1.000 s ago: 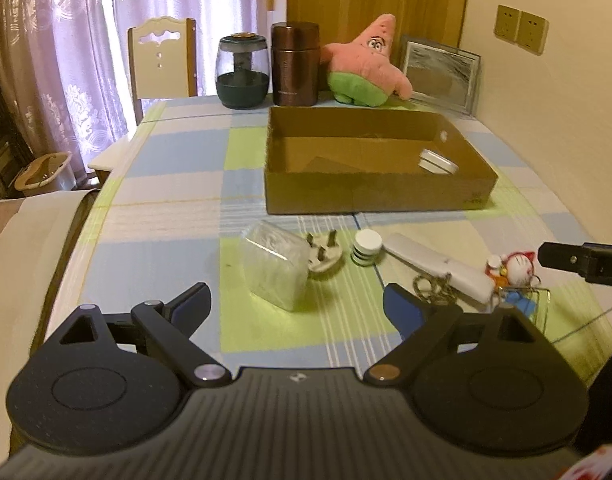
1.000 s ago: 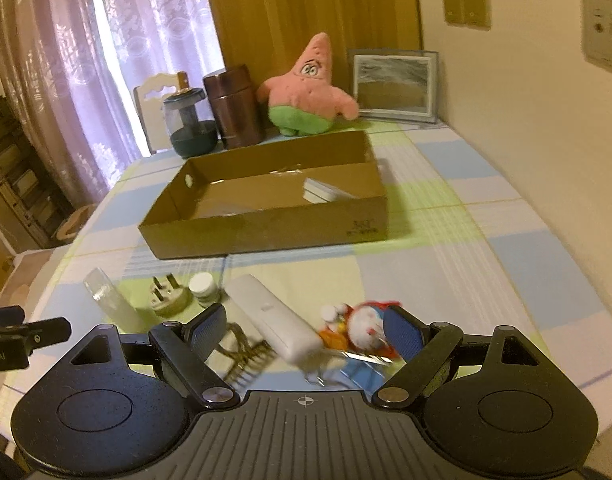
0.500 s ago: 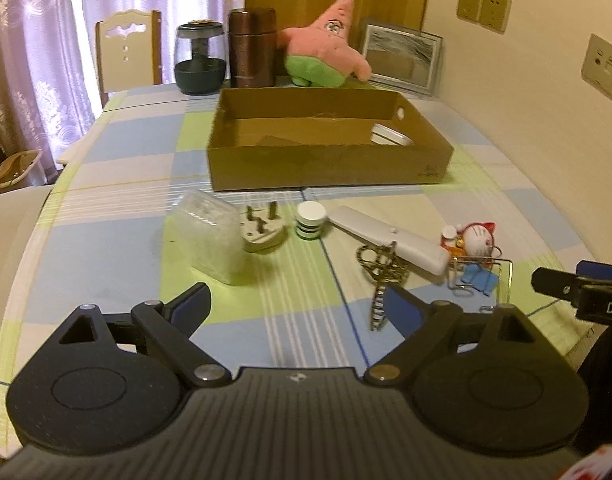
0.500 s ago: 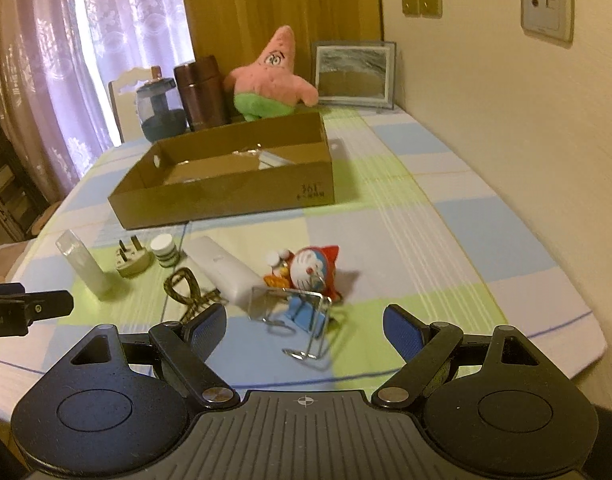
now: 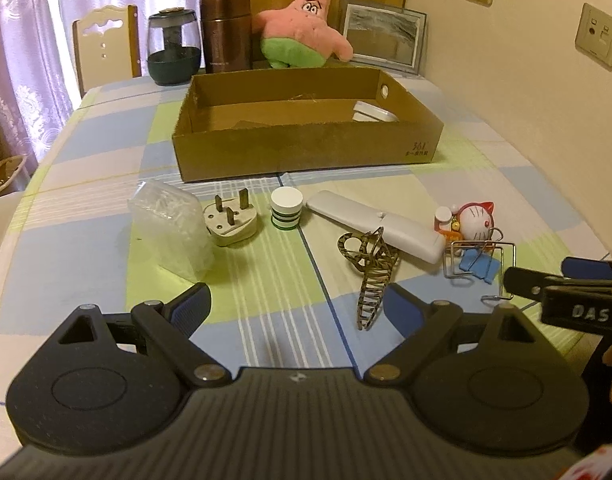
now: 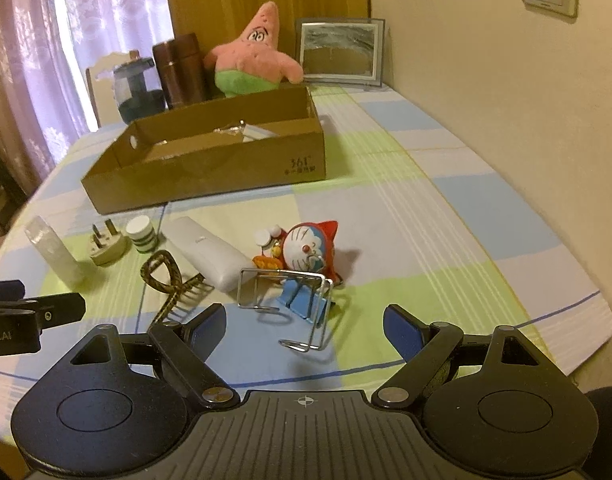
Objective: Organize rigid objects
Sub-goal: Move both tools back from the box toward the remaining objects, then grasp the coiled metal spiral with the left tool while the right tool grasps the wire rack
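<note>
**Both hand-held grippers wide, row of small things waiting in front of the box**

Checked bench (image 5: 106,128) filling both views. On it, toward the far end, open cardboard box (image 5: 306,152), a pale flat item low in its right corner. Behind the box: pink star plush (image 5: 302,28), brown canister (image 5: 226,32), dark jar (image 5: 173,52), framed picture (image 5: 379,40).

In front of the box, left to right: clear plastic pack (image 5: 170,228), beige 3-pin plug (image 5: 230,222) pins up, small white-capped pot (image 5: 286,209), white remote (image 5: 375,226). Leopard-print hair claw (image 5: 371,268) touching the remote's near edge. Red cat figurine (image 6: 309,250) just beside the remote's right end, blue binder clip (image 6: 306,300) right in front of it with wire handles raised.

Left hand-held gripper (image 5: 296,304) spread wide, nothing between the fingers, hovering near the hair claw. Right hand-held gripper (image 6: 306,322) equally wide, empty, lined up just short of the binder clip.
</note>
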